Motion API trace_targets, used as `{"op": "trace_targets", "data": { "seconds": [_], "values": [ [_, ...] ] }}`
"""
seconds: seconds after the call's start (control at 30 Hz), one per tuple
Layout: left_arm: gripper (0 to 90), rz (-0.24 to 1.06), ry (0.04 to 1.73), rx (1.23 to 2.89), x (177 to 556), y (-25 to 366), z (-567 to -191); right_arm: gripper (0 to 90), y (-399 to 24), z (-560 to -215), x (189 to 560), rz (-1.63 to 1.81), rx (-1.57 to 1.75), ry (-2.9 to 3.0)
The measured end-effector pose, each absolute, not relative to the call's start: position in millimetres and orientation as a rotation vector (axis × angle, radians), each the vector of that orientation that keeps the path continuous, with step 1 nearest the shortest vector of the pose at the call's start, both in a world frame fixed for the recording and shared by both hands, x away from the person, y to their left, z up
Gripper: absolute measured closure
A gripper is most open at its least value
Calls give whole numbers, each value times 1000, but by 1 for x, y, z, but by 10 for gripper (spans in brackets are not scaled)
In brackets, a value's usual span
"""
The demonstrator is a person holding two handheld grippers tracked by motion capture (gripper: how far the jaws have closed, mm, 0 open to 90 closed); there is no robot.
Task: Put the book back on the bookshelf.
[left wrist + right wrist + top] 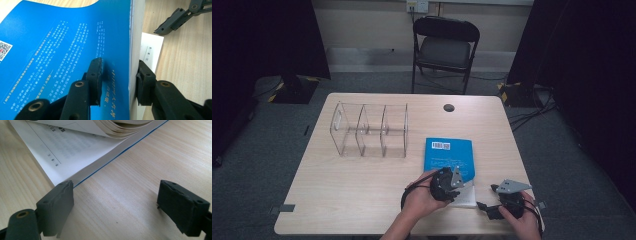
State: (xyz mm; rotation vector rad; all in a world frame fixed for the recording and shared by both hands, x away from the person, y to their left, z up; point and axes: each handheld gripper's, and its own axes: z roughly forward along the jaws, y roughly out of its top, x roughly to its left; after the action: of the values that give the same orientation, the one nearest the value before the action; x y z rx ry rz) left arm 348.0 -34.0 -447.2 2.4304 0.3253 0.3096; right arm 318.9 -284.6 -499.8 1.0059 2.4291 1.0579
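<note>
While right tongs (115,205) gape, left tongs (119,82) clamp book (62,50).

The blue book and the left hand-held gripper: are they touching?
Touching. In the left gripper view the left hand-held gripper has one pad on the cover of the blue book and the other against the page block beneath, with no gap showing.

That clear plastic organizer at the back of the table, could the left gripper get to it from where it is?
Probably not right away. The left gripper is clamped on the blue book's lifted cover and pages. Bare table lies between it and the clear organizer.
</note>
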Motion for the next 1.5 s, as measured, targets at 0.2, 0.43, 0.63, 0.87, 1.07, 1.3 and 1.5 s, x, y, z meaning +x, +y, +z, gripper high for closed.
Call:
{"op": "trace_targets", "data": {
  "seconds": [0.2, 0.43, 0.63, 0.87, 1.07, 1.3, 1.5],
  "values": [
    [657, 319, 341, 2448, 347, -36, -444, 134, -285, -500, 319, 1059, 1006, 2429],
    [675, 304, 367, 2459, 349, -37, -440, 133, -285, -500, 319, 1056, 1010, 2429],
    [689, 287, 401, 2465, 350, -38, -434, 133, -285, -500, 319, 1056, 1008, 2429],
    [705, 274, 427, 2487, 354, -41, -424, 132, -285, -500, 319, 1058, 1005, 2431],
    [712, 258, 447, 2495, 358, -43, -415, 132, -285, -500, 319, 1059, 1005, 2431],
    [722, 256, 470, 2484, 360, -42, -406, 132, -285, -500, 319, 1059, 1006, 2431],
    [727, 247, 488, 2500, 362, -44, -401, 132, -285, -500, 319, 1059, 1005, 2431]
  ]
}}
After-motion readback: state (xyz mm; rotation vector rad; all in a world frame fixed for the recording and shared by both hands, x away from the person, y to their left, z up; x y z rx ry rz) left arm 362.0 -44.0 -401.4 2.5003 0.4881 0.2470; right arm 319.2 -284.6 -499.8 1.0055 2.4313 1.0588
